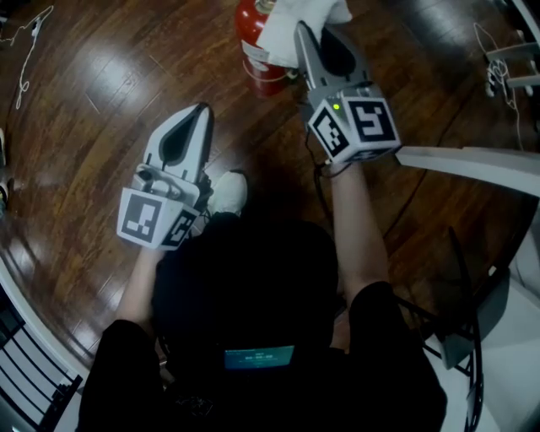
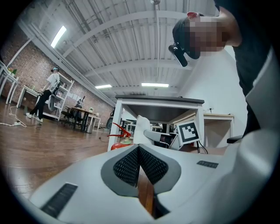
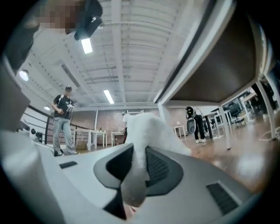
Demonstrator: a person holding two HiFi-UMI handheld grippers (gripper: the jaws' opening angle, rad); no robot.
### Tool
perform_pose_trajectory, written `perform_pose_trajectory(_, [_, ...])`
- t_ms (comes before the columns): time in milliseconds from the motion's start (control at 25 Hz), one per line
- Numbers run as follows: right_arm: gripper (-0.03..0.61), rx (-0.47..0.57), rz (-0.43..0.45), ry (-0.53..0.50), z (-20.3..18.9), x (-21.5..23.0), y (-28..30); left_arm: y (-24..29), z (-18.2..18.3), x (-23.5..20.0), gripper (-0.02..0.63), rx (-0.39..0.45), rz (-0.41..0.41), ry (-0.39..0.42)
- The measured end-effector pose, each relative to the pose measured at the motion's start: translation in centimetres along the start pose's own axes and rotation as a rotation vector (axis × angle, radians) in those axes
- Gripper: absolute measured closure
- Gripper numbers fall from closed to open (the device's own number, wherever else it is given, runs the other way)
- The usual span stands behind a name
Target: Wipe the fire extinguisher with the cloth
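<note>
A red fire extinguisher [image 1: 251, 44] stands on the wooden floor at the top of the head view. A white cloth [image 1: 302, 17] lies against its right side, and my right gripper [image 1: 302, 32] is shut on it. In the right gripper view the cloth [image 3: 148, 133] bulges out from between the jaws and hides what is beyond. My left gripper [image 1: 202, 111] is lower and to the left, apart from the extinguisher, shut with nothing in it. In the left gripper view the extinguisher [image 2: 119, 142], the cloth [image 2: 141, 127] and the right gripper's marker cube [image 2: 189, 132] show ahead.
A white table edge [image 1: 472, 164] runs along the right, with a dark chair [image 1: 472, 337] below it. Cables [image 1: 29, 42] lie on the floor at the far left and right. My white shoe [image 1: 228, 192] is between the grippers. People stand far off [image 3: 63, 120].
</note>
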State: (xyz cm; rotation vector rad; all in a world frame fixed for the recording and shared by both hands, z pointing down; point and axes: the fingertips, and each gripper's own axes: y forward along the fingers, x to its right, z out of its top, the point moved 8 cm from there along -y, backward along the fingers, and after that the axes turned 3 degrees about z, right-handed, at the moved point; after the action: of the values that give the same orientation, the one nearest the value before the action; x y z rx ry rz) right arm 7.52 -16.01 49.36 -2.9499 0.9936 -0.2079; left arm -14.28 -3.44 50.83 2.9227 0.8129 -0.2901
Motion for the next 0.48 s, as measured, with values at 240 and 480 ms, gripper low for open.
perform_pose_trajectory(240, [0.482, -0.153, -0.081, -0.093, -5.6, -1.4, 2.7, -0.5, 0.0, -0.3, 0.615, 0.005, 0.011, -0.008])
perform_pose_trajectory(480, [0.483, -0.296, -0.091, 0.039, -13.6, -0.3, 1.2, -0.6, 0.0, -0.7, 0.615, 0.014, 0.019, -0.017])
